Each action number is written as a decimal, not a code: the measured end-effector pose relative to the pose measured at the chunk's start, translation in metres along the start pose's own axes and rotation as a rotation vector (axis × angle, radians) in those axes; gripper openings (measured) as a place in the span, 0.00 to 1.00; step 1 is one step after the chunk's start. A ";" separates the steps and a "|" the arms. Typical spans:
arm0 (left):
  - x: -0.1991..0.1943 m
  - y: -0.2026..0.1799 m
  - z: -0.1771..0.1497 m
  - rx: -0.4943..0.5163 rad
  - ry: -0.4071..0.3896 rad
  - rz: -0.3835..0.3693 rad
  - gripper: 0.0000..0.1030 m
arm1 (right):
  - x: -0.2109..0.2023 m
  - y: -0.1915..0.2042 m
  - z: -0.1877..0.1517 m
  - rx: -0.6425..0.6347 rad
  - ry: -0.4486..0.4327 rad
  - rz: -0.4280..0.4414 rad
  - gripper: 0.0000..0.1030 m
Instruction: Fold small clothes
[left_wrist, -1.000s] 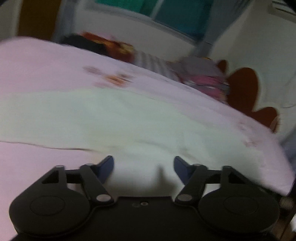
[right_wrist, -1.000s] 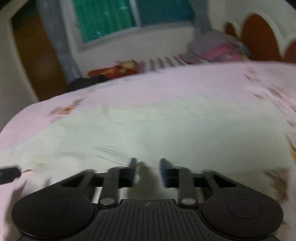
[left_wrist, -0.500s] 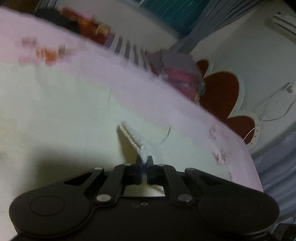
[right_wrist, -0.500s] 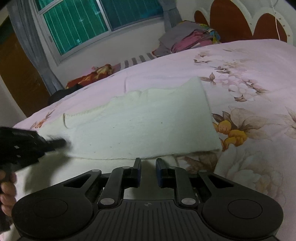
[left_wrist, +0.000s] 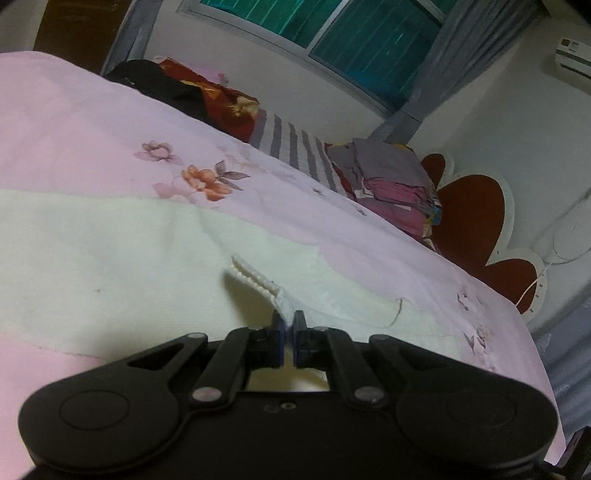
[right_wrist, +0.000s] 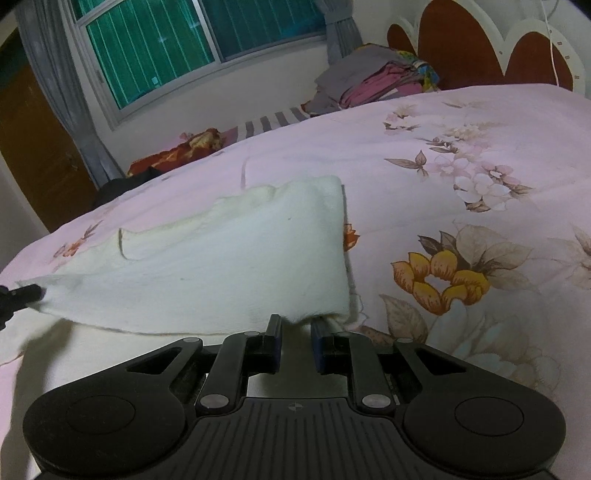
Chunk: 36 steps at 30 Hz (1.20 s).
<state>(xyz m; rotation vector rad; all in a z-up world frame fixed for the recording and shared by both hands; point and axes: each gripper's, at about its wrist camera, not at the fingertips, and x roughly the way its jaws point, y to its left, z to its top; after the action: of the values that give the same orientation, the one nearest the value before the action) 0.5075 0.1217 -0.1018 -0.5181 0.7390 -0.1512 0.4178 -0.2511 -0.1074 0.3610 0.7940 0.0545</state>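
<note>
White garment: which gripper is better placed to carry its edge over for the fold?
Left. The left gripper is shut on the white garment's ribbed edge, lifting it. The right gripper sits slightly parted at the other corner, its grip unclear.

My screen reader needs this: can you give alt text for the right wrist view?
The right gripper holds the near edge of a cream knitted garment, lifted off a pink floral bedspread. The left gripper pinches its far left corner. A pile of folded clothes sits by the headboard.
</note>
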 end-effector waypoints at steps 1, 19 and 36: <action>-0.001 0.002 -0.001 -0.003 0.000 0.000 0.03 | 0.000 0.001 0.000 -0.004 0.000 -0.005 0.17; -0.018 -0.014 -0.026 0.156 -0.086 0.208 0.68 | -0.039 -0.005 0.004 -0.058 -0.080 -0.007 0.07; 0.013 -0.039 -0.051 0.342 0.023 0.139 0.65 | 0.000 -0.021 0.014 -0.022 0.005 -0.004 0.00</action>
<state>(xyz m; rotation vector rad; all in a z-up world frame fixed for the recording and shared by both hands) 0.4846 0.0632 -0.1219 -0.1386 0.7503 -0.1500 0.4260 -0.2743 -0.1058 0.3388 0.7982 0.0600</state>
